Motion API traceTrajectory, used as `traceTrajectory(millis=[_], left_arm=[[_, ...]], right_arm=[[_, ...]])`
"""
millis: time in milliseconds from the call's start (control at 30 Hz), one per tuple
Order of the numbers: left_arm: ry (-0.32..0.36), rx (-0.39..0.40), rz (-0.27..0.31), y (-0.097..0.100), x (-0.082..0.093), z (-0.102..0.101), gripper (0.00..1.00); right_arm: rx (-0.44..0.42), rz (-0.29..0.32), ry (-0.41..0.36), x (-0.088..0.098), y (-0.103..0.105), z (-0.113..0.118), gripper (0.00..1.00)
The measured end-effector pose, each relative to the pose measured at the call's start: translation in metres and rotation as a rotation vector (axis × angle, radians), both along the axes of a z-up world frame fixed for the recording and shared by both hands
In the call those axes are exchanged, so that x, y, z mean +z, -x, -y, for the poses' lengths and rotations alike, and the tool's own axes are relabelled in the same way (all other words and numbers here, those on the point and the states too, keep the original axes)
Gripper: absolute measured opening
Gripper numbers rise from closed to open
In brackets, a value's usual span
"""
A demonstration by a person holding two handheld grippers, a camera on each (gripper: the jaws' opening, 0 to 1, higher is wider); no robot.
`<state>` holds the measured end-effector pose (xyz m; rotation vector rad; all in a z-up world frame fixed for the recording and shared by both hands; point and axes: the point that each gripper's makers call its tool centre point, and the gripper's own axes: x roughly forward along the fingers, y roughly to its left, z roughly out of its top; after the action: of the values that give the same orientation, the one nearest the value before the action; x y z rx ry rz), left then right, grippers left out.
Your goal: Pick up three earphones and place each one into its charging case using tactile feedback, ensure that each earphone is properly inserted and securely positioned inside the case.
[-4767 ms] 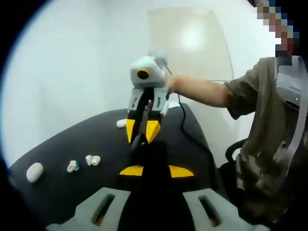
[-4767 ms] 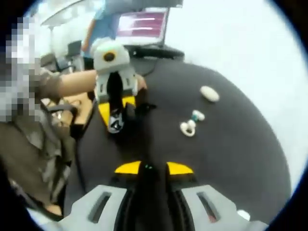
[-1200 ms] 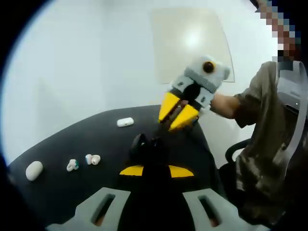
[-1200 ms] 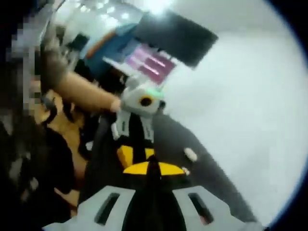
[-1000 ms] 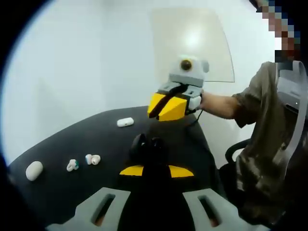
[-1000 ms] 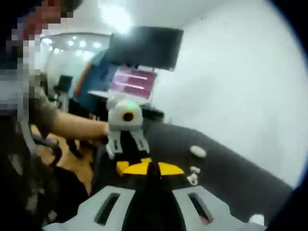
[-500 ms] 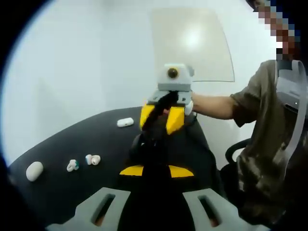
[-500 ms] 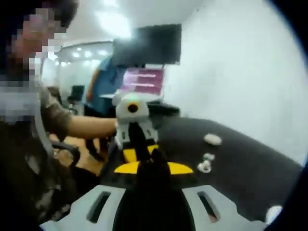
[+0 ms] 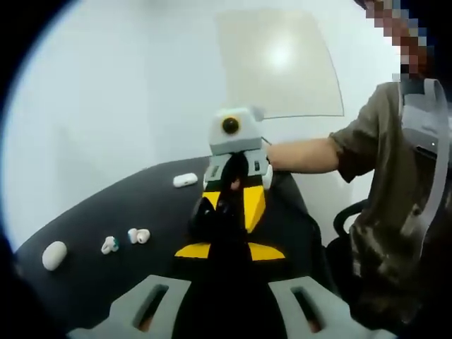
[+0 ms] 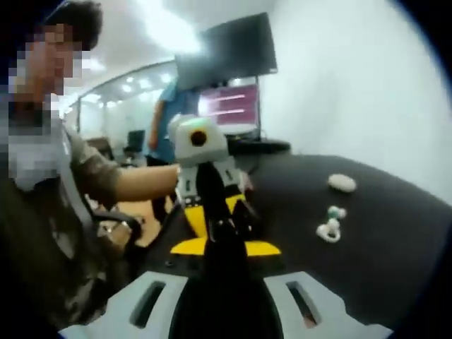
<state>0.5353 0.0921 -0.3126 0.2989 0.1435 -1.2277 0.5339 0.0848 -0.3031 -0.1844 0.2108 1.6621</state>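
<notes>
Holding both tools nose to nose over the near edge of the black table (image 9: pixel 106 205), you've got the left gripper (image 9: pixel 227 248) w/ its yellow-tipped jaws drawn close round a dark case (image 9: pixel 215 212). That case sits right at the tips, between the two pads. In the right gripper view the same dark case (image 10: pixel 233 222) shows just past your right gripper (image 10: pixel 224 247), w/ the left gripper (image 10: pixel 212 212) coming down on it from the far side.

Right gripper jaws look pressed together on sth small and dark at the tips, touching the case. Can't tell whether that's an earphone; too dark and blurred.

In the left gripper view the right gripper (image 9: pixel 232 201) points back at you, its yellow fingers (image 9: pixel 253 208) spread either side of the case top.

Loose items well apart from the tips: a white case (image 9: pixel 185 180) far on the table, two earbuds (image 9: pixel 138 235) side by side, a teal-tipped earbud (image 9: pixel 109 245) left of them, a white oval case (image 9: pixel 54 255) at far left.

Right gripper view shows a white earbud (image 10: pixel 328 229), a teal-tipped one (image 10: pixel 336 212) just beyond, an oval case (image 10: pixel 342 183) farther.

Your forearm (image 9: pixel 304 154) reaches in from the right.
</notes>
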Motion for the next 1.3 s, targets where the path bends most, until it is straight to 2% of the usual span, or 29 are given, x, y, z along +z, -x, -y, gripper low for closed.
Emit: traceTrajectory(millis=[200, 300, 367, 500, 567, 633, 767, 967, 1000, 1033, 1067, 1100, 1200, 1300], left_arm=[[0.023, 0.021, 0.000, -0.003, 0.006, -0.001, 0.15], [0.059, 0.037, -0.055, -0.003, 0.015, -0.008, 0.15], [0.065, 0.104, -0.086, -0.009, 0.020, -0.024, 0.15], [-0.006, 0.278, -0.102, -0.024, 0.023, -0.071, 0.12], [-0.015, 0.357, -0.150, -0.031, 0.022, -0.094, 0.11], [-0.043, 0.376, -0.203, -0.032, 0.016, -0.105, 0.12], [-0.112, 0.324, -0.218, -0.030, 0.004, -0.092, 0.18], [-0.168, 0.302, -0.109, -0.036, 0.006, -0.067, 0.18], [-0.188, 0.335, -0.093, -0.040, 0.003, -0.068, 0.14], [-0.228, 0.415, -0.111, -0.044, -0.004, -0.074, 0.09], [-0.250, 0.457, -0.125, -0.044, -0.008, -0.077, 0.05], [-0.241, 0.496, -0.135, -0.043, -0.009, -0.078, 0.04], [-0.122, 0.530, -0.117, -0.035, -0.001, -0.068, 0.09], [-0.044, 0.620, -0.114, -0.035, 0.004, -0.069, 0.11]], right_arm=[[-0.021, -0.021, -0.020, 0.000, -0.006, 0.006, 0.18], [-0.026, -0.013, -0.031, 0.001, -0.006, 0.007, 0.18], [-0.026, -0.002, -0.031, 0.000, -0.006, 0.007, 0.18], [-0.030, -0.001, -0.037, 0.000, -0.007, 0.007, 0.18], [-0.029, -0.002, -0.038, 0.000, -0.006, 0.006, 0.19], [-0.030, -0.002, -0.039, -0.001, -0.006, 0.005, 0.19], [-0.036, 0.008, -0.042, -0.001, -0.008, 0.005, 0.19], [-0.033, 0.021, -0.045, -0.002, -0.007, 0.002, 0.19], [-0.033, 0.022, -0.046, -0.002, -0.007, 0.002, 0.19], [-0.032, 0.021, -0.046, -0.002, -0.007, 0.002, 0.19], [-0.032, 0.022, -0.046, -0.002, -0.007, 0.001, 0.19], [-0.032, 0.023, -0.047, -0.002, -0.007, 0.001, 0.19], [-0.032, 0.027, -0.047, -0.002, -0.008, 0.000, 0.19], [-0.031, 0.025, -0.049, -0.002, -0.009, 0.001, 0.19]])
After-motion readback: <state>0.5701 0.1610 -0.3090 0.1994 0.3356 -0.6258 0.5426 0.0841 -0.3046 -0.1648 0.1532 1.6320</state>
